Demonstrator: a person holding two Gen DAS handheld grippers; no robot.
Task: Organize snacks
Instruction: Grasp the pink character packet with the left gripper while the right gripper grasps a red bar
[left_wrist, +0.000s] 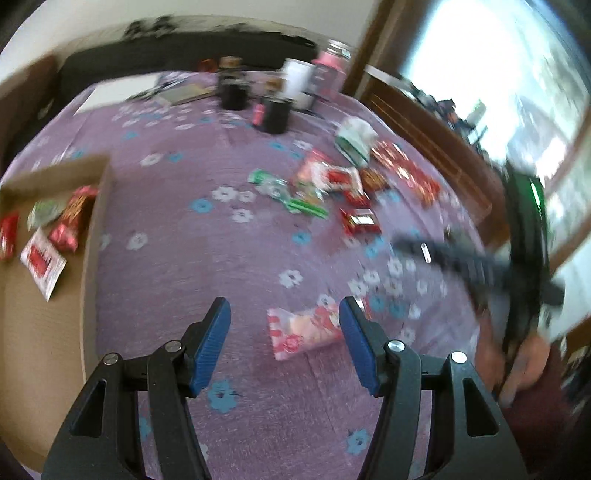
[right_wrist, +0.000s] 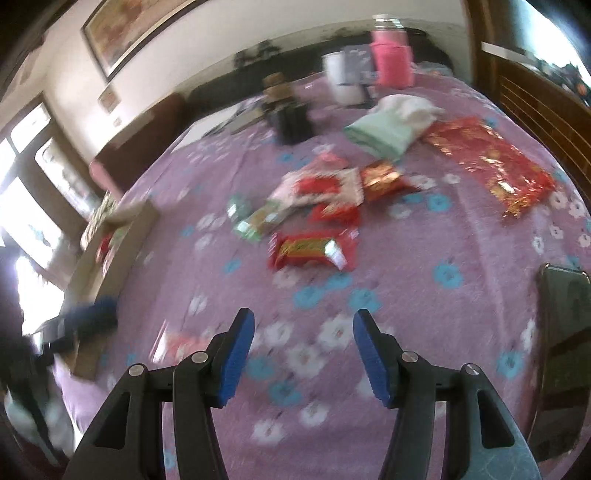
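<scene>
A purple cloth with white and blue flowers (left_wrist: 240, 258) covers the whole surface under both tools; what lies under it cannot be determined. A cardboard box (left_wrist: 92, 236) stands at the left edge of the left wrist view, holding several packets: a red one (left_wrist: 8, 236), a green one (left_wrist: 46, 212), a dark red foil one (left_wrist: 72, 221) and a white-and-red sachet (left_wrist: 42, 262). A large red and gold foil bag (right_wrist: 491, 162) lies at the far right of the cloth, with a pale green and white cloth bundle (right_wrist: 391, 125) just beside it. The main heap of loose snacks (right_wrist: 317, 192) sits mid-cloth, well apart from the box; a red wrapped bar (right_wrist: 314, 249) lies at its near edge. A pink-and-white packet (left_wrist: 303, 328) lies alone on the cloth, between the fingers of the left tool (left_wrist: 284, 325) as seen from its camera, the pads clear of it. The left tool stands spread. The right tool (right_wrist: 303, 339) also stands spread, with only bare cloth between its fingers. Dark jars (left_wrist: 255, 99), a white container (right_wrist: 341, 79) and a pink container (right_wrist: 391, 61) stand at the far edge. Both views are blurred.
</scene>
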